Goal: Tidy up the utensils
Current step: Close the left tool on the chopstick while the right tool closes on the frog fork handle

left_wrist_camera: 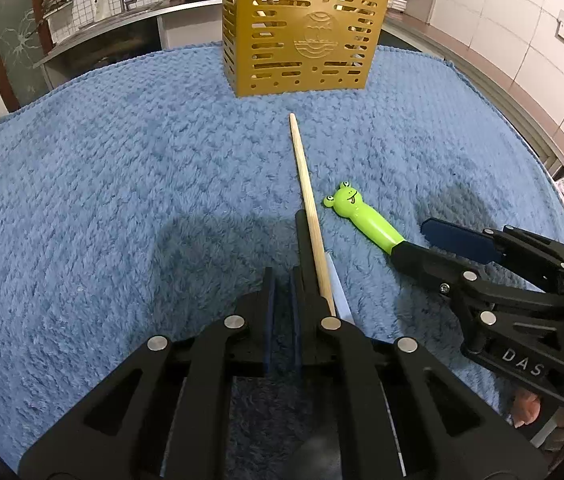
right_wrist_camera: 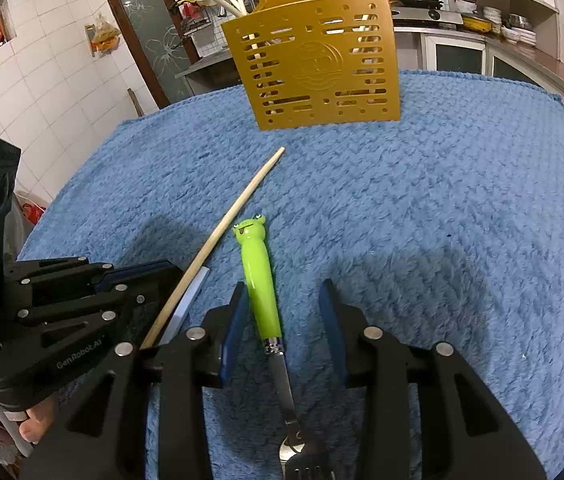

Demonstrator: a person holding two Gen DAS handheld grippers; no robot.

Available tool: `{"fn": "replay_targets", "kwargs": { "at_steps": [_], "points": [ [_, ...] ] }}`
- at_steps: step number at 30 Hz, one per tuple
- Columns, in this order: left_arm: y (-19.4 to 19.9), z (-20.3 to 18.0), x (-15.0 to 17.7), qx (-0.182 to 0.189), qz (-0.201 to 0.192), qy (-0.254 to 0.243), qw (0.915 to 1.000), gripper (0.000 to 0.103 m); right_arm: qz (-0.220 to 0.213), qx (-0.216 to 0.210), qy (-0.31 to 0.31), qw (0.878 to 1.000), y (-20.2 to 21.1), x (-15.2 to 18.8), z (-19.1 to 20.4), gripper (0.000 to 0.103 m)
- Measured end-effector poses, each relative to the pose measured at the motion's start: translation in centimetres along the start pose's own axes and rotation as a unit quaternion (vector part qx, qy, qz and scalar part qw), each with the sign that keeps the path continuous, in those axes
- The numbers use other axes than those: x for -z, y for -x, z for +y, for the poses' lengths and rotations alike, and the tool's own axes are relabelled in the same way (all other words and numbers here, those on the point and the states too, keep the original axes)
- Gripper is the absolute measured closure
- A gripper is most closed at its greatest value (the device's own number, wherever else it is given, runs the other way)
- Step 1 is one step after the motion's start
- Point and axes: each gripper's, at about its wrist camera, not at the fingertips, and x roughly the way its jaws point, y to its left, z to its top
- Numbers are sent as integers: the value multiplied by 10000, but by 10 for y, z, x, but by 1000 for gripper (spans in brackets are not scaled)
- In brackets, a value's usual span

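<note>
On a blue towel (right_wrist_camera: 441, 220), the right gripper (right_wrist_camera: 285, 312) spreads its fingers astride the frog-handled fork (right_wrist_camera: 260, 280), whose long axis points toward the gold utensil holder (right_wrist_camera: 317, 64). The left gripper (left_wrist_camera: 282, 280), fingers nearly together, rests beside a chopstick (left_wrist_camera: 307, 204).

Both views are evenly and brightly lit from overhead. Soft shadows are cast on the towel (left_wrist_camera: 122, 184) beneath each hand-held gripper. Edges are bent by fisheye distortion; corners are vignetted black.

"DAS" on right tongs (left_wrist_camera: 421, 246), "GenRobot.AI" on left tongs (right_wrist_camera: 162, 280)
</note>
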Motion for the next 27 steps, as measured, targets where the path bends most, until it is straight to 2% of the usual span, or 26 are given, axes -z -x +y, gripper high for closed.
{"fn": "replay_targets", "kwargs": {
  "at_steps": [23, 27],
  "points": [
    [4, 3, 10, -24, -149, 14, 9999, 97, -11, -11, -36, 10000, 0, 0, -1, 65],
    [3, -1, 9, -119, -112, -128, 9998, 97, -6, 6, -16, 10000, -1, -1, 0, 65]
  ]
}}
